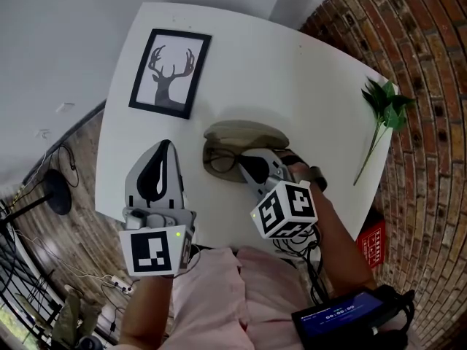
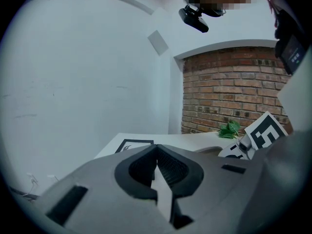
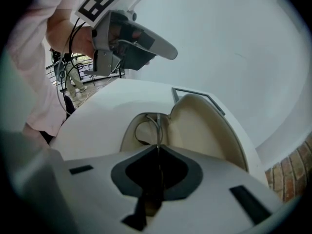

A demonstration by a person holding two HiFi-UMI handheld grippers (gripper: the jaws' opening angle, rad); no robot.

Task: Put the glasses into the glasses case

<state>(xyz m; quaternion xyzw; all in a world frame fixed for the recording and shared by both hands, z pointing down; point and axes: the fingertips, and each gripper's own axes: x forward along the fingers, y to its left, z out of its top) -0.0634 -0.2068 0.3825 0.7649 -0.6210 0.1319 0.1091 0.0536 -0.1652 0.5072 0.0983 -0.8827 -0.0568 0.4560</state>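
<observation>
Head view: 1 white table [image 1: 306,86], 1 framed deer picture [image 1: 170,73], 1 plant sprig [image 1: 383,115], 1 glasses case [image 1: 244,133], 1 pair of glasses [image 1: 221,163], 2 grippers. The case lies open near the table's middle, lid tipped back, and the glasses lie inside its lower half. The right gripper [image 1: 244,162] has its tips in the case, at the glasses. The left gripper [image 1: 163,148] is over the left part of the table, apart from the case, with nothing in it.

Left gripper view: the left gripper [image 2: 156,150] has its 2 jaws together at the tips, pads touching, nothing between them. Past them are 1 corner of the picture [image 2: 131,144], 1 sprig [image 2: 229,129], the edge of the case [image 2: 209,150], 1 marker cube [image 2: 263,133] of the right gripper, and a brick wall [image 2: 229,91].

Right gripper view: the right gripper [image 3: 157,147] has its jaws closed tight on a thin arm of the glasses [image 3: 141,130]. One lens ring shows just beyond the tips, down in the case [image 3: 200,126], whose pale lid stands up at the right. The left gripper [image 3: 136,38] is in the air above the table [image 3: 97,126], jaws together. 1 picture edge [image 3: 195,94] shows behind the lid.
</observation>
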